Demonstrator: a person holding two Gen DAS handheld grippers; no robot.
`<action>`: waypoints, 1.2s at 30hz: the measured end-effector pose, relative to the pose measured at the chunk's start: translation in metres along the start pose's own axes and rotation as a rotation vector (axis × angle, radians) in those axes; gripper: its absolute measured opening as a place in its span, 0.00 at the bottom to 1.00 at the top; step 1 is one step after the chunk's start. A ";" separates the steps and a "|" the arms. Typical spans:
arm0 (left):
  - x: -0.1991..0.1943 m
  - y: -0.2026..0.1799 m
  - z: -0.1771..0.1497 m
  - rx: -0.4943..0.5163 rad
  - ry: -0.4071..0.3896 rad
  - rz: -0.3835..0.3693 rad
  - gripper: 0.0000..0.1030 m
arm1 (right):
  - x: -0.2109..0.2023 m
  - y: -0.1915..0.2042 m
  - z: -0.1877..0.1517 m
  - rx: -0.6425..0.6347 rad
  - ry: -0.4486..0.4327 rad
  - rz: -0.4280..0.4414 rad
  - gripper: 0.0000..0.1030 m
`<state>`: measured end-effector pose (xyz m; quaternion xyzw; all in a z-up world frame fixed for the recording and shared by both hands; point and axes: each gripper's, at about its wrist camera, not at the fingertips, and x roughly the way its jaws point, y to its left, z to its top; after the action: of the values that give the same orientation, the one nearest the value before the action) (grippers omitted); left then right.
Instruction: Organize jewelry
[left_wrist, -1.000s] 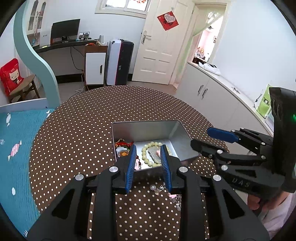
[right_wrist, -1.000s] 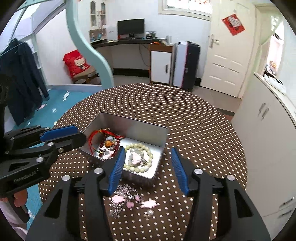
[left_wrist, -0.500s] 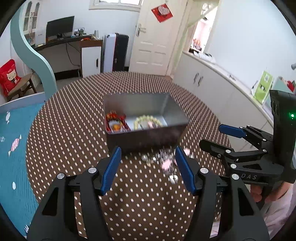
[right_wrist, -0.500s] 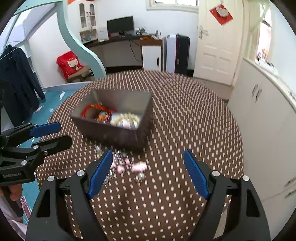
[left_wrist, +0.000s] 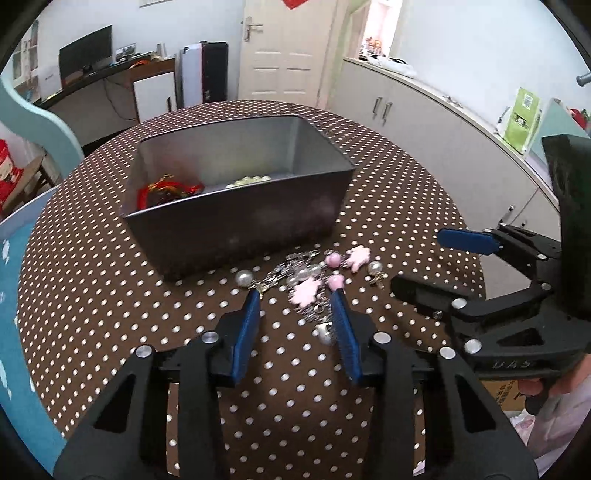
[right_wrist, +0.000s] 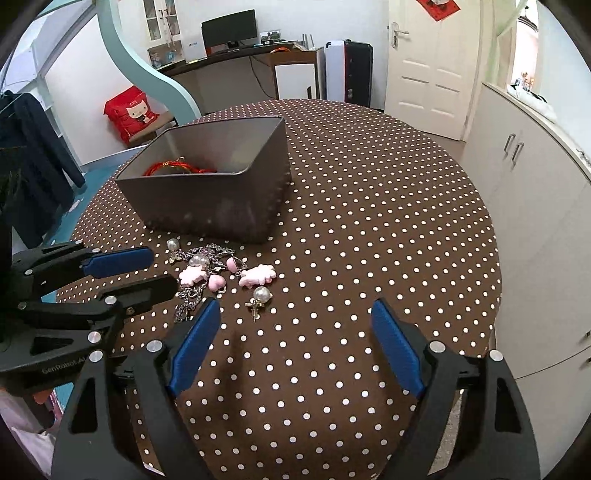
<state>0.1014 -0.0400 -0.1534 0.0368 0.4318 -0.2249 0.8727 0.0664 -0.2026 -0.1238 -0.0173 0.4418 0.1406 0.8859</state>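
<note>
Grey metal forms the box (left_wrist: 236, 221) that stands just beyond both grippers on the brown polka-dot tablecloth (right_wrist: 369, 206); a red cord bracelet (left_wrist: 166, 188) and pale beads (left_wrist: 249, 180) lie inside it. The tangle of chain jewelry with pink charms and pearls (left_wrist: 306, 280) lies on the cloth in front of the box, at the tips of the left gripper (left_wrist: 295, 295). Its jaws have just been closing and stand partly open around the near end of the tangle, pads not pressing on it. The right gripper (right_wrist: 291, 314) has just been opening; its jaws stand wide and empty, the jewelry just ahead and left of its left fingertip.
</note>
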 end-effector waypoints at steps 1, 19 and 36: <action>0.003 -0.001 0.001 0.004 0.006 -0.002 0.30 | 0.001 -0.001 0.000 0.001 0.003 0.002 0.78; 0.011 0.001 0.003 0.016 0.027 0.012 0.00 | 0.015 0.009 0.008 -0.030 0.019 0.050 0.77; 0.035 -0.003 0.011 0.049 0.060 0.049 0.23 | 0.022 0.002 0.009 -0.019 0.036 0.034 0.72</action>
<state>0.1262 -0.0584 -0.1729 0.0755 0.4512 -0.2125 0.8635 0.0853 -0.1941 -0.1353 -0.0207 0.4564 0.1594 0.8751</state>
